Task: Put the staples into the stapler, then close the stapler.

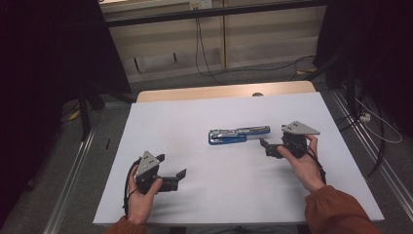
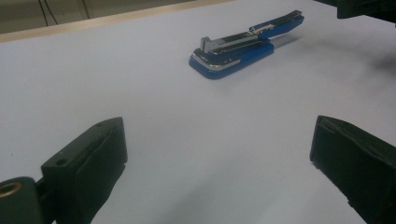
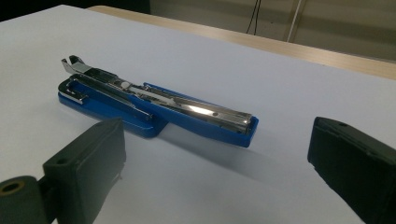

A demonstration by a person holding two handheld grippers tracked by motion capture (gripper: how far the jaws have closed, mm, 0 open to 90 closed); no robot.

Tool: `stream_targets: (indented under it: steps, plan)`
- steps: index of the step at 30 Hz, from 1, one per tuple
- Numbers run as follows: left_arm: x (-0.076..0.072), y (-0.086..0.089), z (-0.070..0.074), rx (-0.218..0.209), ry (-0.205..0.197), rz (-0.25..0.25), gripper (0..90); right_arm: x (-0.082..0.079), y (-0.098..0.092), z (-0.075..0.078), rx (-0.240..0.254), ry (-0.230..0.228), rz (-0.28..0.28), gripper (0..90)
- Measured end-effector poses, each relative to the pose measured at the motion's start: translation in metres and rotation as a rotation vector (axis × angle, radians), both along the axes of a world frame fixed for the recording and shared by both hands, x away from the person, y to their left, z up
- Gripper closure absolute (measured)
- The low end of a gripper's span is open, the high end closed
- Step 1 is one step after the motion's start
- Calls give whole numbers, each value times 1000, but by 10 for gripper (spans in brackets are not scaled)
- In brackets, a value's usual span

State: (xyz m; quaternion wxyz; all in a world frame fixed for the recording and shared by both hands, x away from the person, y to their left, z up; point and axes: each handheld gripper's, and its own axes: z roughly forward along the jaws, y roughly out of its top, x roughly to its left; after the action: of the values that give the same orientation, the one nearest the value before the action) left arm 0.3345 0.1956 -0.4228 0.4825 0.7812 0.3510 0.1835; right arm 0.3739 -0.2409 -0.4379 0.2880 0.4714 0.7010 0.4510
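Both grippers, left (image 1: 173, 170) and right (image 1: 266, 146), have jaws wide open, holding nothing. Swung open on the desk (image 1: 195, 122), the stapler (image 1: 238, 135) could skid or snap shut if the right one nips it off-centre.

Both hand-held grippers, the left gripper (image 1: 170, 168) and the right gripper (image 1: 267, 145), are black with grey three-cornered top plates and trailing black cables, above rust-orange sleeves (image 1: 336, 209).

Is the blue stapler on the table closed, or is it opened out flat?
Opened out flat: the stapler lies with its blue top swung back, the metal staple channel exposed.
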Motion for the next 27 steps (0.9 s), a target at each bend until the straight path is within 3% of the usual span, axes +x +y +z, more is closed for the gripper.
stream_targets:
  steps: [7, 12, 22, 27]
  plan:
    - [1, -1, -1, 2, 6, -1, 41, 0, 0, -1, -9, 6, 6, 40]
    - [4, -2, -4, -6, 51, -30, 55, 3, -1, -4, -12, 11, 5, 40]
    - [7, -5, -5, -13, 81, -26, 55, 5, 3, -8, -22, 48, 34, 41]
    - [10, -13, -3, -12, 66, -39, 55, 4, 3, -9, -35, 50, 62, 42]
